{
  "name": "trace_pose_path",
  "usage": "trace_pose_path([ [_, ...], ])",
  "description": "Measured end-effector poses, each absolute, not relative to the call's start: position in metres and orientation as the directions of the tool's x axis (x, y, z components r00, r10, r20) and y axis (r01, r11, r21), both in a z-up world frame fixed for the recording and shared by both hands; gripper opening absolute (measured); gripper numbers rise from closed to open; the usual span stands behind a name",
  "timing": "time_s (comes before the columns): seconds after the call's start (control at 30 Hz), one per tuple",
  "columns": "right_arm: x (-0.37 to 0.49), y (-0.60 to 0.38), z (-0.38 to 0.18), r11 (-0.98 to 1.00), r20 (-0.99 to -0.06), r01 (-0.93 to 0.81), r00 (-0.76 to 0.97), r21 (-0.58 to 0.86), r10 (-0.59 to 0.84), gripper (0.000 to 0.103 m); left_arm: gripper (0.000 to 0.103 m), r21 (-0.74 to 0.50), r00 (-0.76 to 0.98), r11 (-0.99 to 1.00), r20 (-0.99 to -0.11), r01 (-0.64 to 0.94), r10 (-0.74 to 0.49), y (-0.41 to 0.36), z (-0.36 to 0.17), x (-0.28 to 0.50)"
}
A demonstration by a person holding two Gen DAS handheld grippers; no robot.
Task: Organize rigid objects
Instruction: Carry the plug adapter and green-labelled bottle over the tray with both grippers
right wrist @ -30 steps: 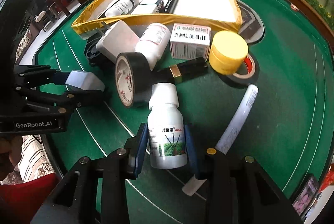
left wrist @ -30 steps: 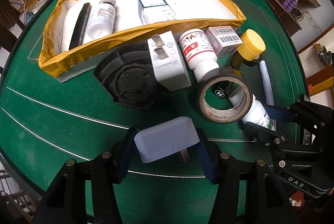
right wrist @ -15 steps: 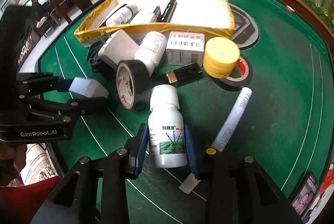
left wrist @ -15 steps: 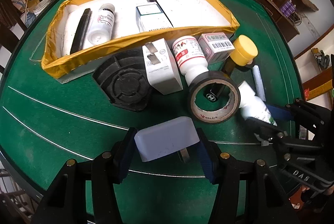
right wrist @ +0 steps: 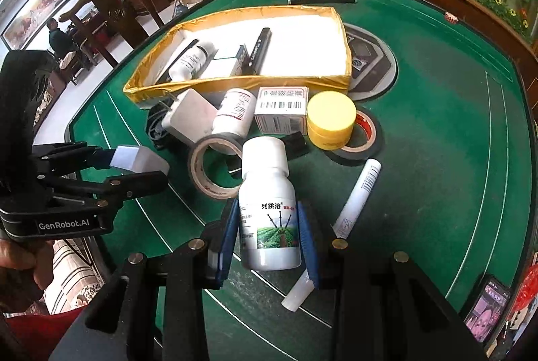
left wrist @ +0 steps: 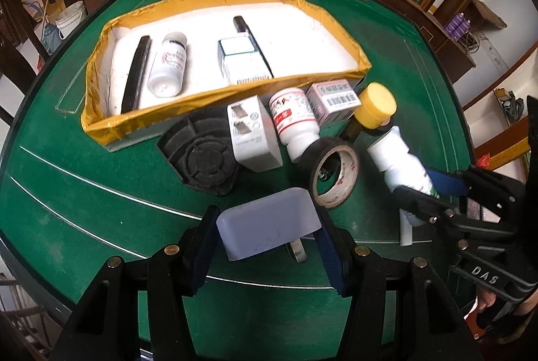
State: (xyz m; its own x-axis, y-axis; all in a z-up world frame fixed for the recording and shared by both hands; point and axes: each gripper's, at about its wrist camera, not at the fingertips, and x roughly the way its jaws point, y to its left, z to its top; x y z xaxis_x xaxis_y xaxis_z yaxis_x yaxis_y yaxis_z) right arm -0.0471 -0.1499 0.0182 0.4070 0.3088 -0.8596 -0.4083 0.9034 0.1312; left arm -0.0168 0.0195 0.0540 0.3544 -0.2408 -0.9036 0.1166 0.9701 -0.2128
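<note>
My left gripper is shut on a pale lavender plug adapter, lifted above the green table; it also shows at the left of the right wrist view as the adapter. My right gripper is shut on a white bottle with a green label, raised off the felt; the bottle appears at the right of the left wrist view. Beyond both lies a yellow-taped white tray holding a black comb, a white bottle, a box and a black marker.
In front of the tray lie a black round cap, a white charger, a red-label bottle, a barcode box, a yellow-lidded jar, a tape roll and a white tube. A person sits far left.
Both grippers have risen with their loads; the adapter and the green-label bottle stand higher above the felt, and the table items look smaller and farther away.
</note>
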Motion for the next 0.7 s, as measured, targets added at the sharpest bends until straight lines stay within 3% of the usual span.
trace_pose_path([
  [0.7,-0.043,-0.146,0.040,0.901,-0.834,-0.412,0.442,0.139,0.331,0.034,0.059,-0.241,0.425,0.964,-0.865,0.117,-0.268,0.027,0.090,0.003],
])
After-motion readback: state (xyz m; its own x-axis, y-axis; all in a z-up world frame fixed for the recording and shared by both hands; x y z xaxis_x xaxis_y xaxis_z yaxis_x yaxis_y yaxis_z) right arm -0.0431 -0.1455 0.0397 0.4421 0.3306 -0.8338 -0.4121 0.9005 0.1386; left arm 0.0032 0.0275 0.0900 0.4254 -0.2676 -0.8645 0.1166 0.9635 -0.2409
